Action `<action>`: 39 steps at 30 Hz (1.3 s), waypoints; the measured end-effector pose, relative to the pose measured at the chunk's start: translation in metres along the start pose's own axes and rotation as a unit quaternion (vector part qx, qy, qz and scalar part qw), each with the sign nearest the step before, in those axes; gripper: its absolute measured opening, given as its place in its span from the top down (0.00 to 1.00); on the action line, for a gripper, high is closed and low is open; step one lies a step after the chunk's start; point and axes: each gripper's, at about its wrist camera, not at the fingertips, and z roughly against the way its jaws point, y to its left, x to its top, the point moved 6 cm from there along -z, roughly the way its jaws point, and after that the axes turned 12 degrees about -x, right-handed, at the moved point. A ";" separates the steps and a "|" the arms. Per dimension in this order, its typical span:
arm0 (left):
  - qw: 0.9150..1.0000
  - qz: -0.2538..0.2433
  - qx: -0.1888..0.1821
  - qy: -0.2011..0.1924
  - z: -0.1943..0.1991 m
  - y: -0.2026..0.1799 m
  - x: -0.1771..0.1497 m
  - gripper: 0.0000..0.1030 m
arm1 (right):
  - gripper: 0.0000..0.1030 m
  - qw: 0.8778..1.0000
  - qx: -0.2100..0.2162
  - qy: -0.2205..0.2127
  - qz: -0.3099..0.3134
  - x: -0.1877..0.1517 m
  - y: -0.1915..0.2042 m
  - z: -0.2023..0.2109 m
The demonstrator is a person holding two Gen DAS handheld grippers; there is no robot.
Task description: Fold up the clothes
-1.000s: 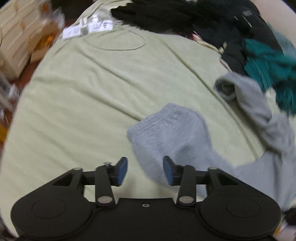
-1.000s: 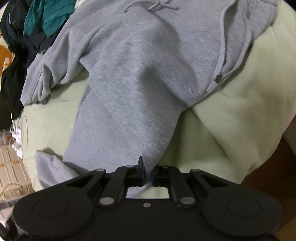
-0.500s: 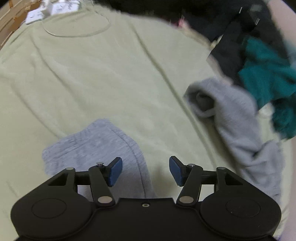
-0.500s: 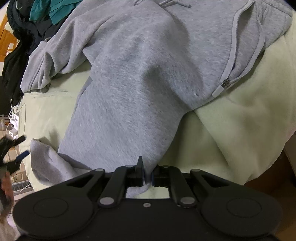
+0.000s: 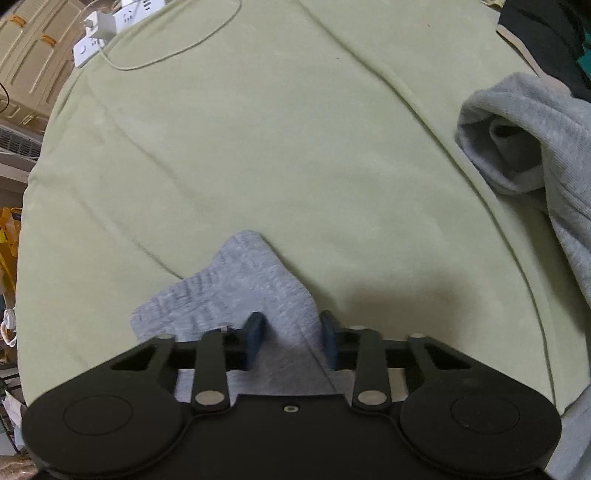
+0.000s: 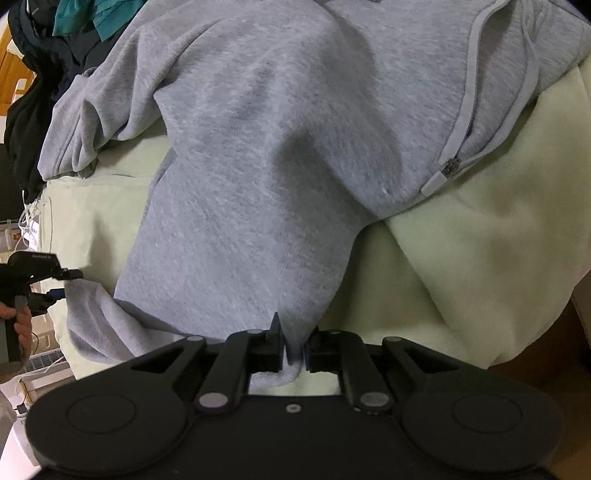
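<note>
The left gripper [image 5: 291, 338], jaws closing around the grey sweatpants' [image 6: 258, 192] cuff [image 5: 236, 288] at its 12 o'clock, mirrors the right gripper [image 6: 294, 345] pinching the other leg end on the green blanket [image 5: 277, 129].

Grey zip-pocket sweatpants [image 6: 258, 155] lie rumpled, legs spread, across the green blanket [image 6: 461, 258].

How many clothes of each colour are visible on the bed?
Grey: 1, the grey sweatpants
Black: 1, the black garment
Teal: 1, the teal garment
Total: 3; the dark pile may hide more.
</note>
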 end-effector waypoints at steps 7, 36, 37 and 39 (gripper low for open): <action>0.996 0.035 -0.069 -0.050 0.038 0.036 -0.022 0.84 | 0.92 0.999 -0.001 0.023 0.029 0.007 0.004 0.001; 0.943 0.264 -0.164 -0.118 0.087 0.188 -0.278 0.65 | 0.57 0.985 -0.048 0.005 0.168 0.040 0.010 0.036; 0.940 0.273 -0.171 -0.114 0.087 0.192 -0.282 0.64 | 0.53 0.984 -0.055 -0.002 0.167 0.042 0.010 0.040; 0.936 0.280 -0.179 -0.116 0.093 0.201 -0.285 0.57 | 0.50 0.985 -0.061 -0.014 0.162 0.044 0.016 0.049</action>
